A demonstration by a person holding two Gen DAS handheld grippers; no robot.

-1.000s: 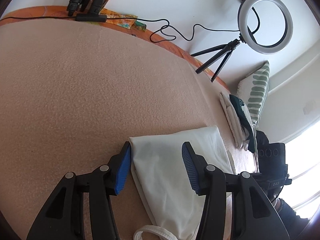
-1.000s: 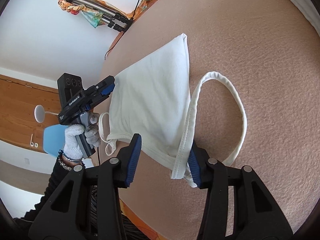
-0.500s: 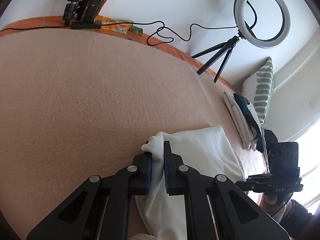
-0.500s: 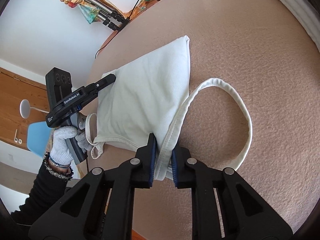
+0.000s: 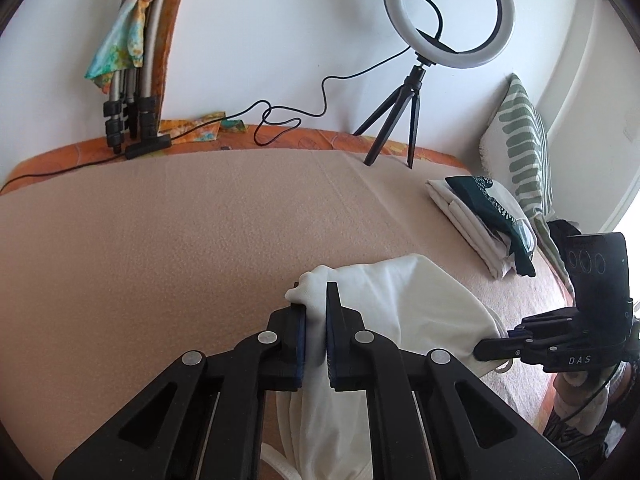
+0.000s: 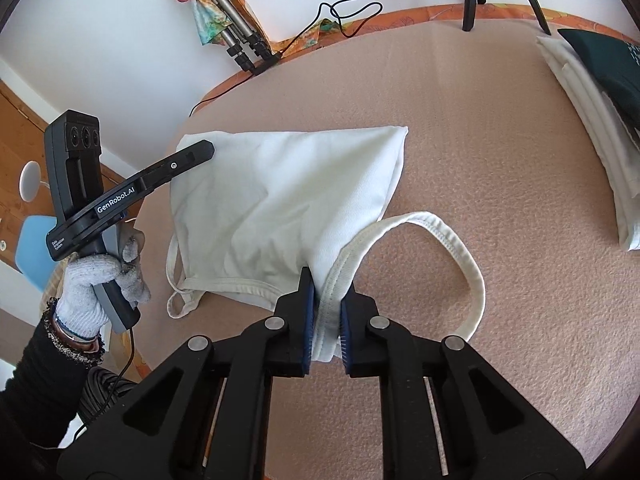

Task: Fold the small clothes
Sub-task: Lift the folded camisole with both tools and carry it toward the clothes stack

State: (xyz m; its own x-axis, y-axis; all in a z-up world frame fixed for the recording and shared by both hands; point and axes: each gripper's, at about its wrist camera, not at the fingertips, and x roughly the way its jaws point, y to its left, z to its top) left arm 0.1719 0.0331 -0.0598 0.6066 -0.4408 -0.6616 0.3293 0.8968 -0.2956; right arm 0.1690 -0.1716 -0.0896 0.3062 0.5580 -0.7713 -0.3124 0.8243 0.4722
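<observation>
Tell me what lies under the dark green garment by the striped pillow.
The dark green garment sits on a stack of folded white cloth, on the beige cover. How many white pieces cannot be told; the garment covers their tops.

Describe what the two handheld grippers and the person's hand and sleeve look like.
Both grippers, left gripper and right gripper, are black with blue ribbed pads and silver rivets. One handle reads GenRobot.AI, the other DAS. The left hand wears a grey knit glove, a black sleeve and a beaded bracelet.

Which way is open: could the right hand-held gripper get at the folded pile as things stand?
Probably not yet: the right hand-held gripper is shut on the white top. The blanket toward the folded pile lies bare.
</observation>
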